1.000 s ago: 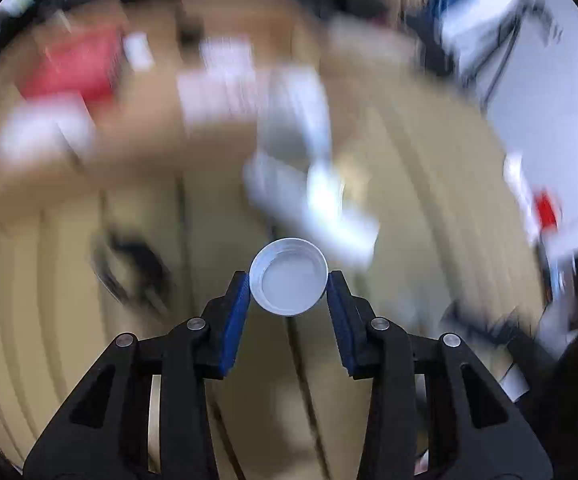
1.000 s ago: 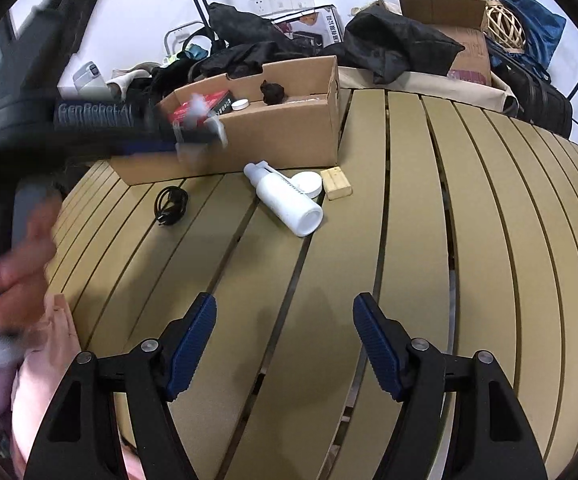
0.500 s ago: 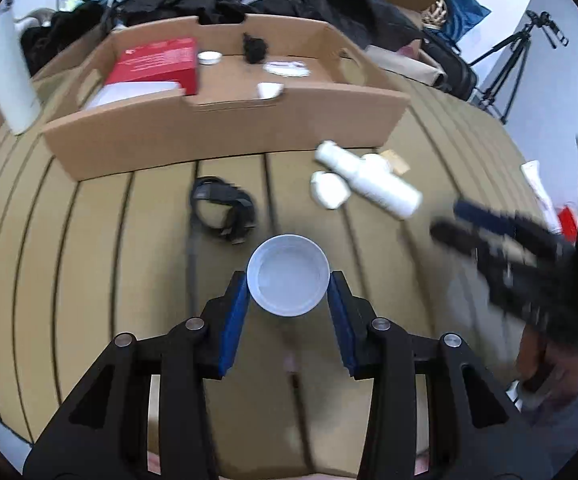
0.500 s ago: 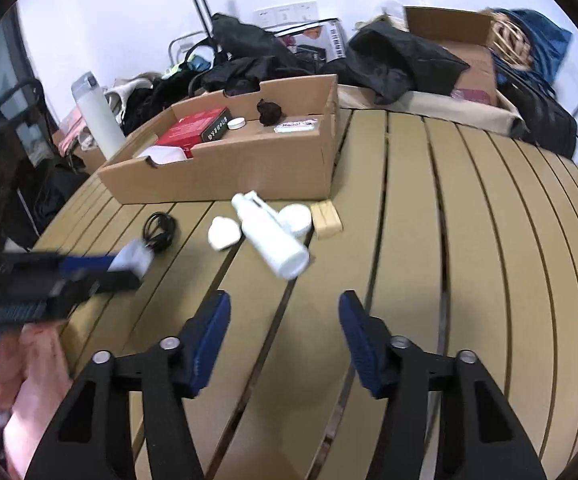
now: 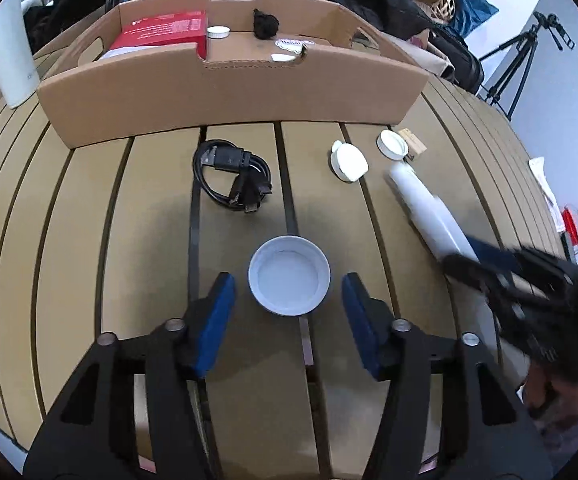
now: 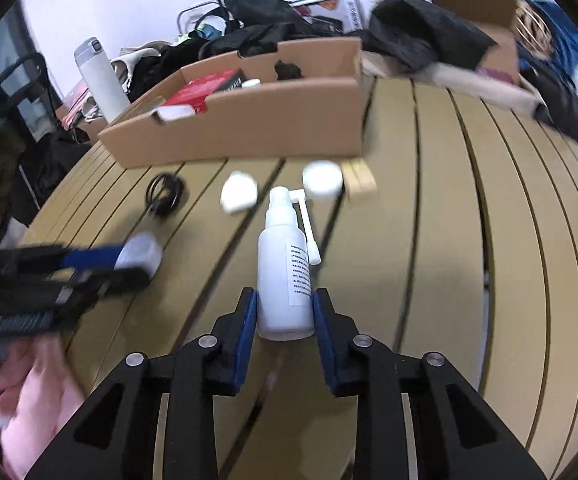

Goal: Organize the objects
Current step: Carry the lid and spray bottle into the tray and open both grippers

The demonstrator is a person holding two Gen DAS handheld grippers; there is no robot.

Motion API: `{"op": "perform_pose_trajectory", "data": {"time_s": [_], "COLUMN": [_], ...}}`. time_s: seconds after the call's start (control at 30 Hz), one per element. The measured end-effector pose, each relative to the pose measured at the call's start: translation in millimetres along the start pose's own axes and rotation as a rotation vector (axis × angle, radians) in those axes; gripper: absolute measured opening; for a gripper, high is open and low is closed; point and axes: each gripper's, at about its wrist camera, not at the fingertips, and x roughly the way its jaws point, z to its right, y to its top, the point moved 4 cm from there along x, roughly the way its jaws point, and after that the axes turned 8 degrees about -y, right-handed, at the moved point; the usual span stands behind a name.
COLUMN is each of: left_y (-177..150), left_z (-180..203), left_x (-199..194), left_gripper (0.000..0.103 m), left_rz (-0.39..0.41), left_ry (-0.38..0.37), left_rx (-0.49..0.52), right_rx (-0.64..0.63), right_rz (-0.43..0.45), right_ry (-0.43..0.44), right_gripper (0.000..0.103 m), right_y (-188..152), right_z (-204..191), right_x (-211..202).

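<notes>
The right hand-held gripper (image 6: 284, 312) has just been closing — pads against the white spray bottle (image 6: 283, 276) lying on the slatted table (image 6: 429, 240).

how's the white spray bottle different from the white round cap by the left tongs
The spray bottle is long and lies on its side; the round cap is short and sits open side up. The right tongs have closed onto the bottle; the left tongs have opened off the cap. Both are white plastic.

So the surface (image 5: 89, 240) is tan slats with dark gaps. Sitting on it: a cardboard tray (image 5: 229, 92) at the back, a coiled black cable (image 5: 233, 178), a white cap (image 5: 289, 276) open side up, a spray bottle (image 6: 285, 272) on its side, two small white lids (image 5: 349, 160) and a little wooden block (image 5: 413, 145).
</notes>
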Motion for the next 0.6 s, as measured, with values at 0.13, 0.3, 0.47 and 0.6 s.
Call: {"op": "perform_pose_trajectory", "data": {"time_s": [0.13,0.3,0.47,0.6], "left_y": [2.3,0.6,-20.3,-34.0], "left_z": [2.5,3.4,26.4,33.8], "left_x": [3.4,-2.9,-36.4,-55.4], "left_gripper": [0.054,0.036,0.036,0.036], "left_rz": [-0.001,0.022,0.061,0.074], "left_ry": [0.025,0.065,0.011,-0.036], "left_rx": [0.013,0.021,0.063,0.041], "right_rx": [-0.015,-0.032,-0.016,0.039], "right_rz": [-0.028,0.008,-0.019,-0.006], "right_ry": [-0.048,-0.072,-0.069,-0.047], "right_gripper": [0.044,0.056,0.031,0.03], "right_y": [-6.3,8.7,-6.0,-26.1], "right_z": [-1.1,-4.6,-6.4,1.9], "right_x": [-0.9,12.8,-1.6,-26.7]}}
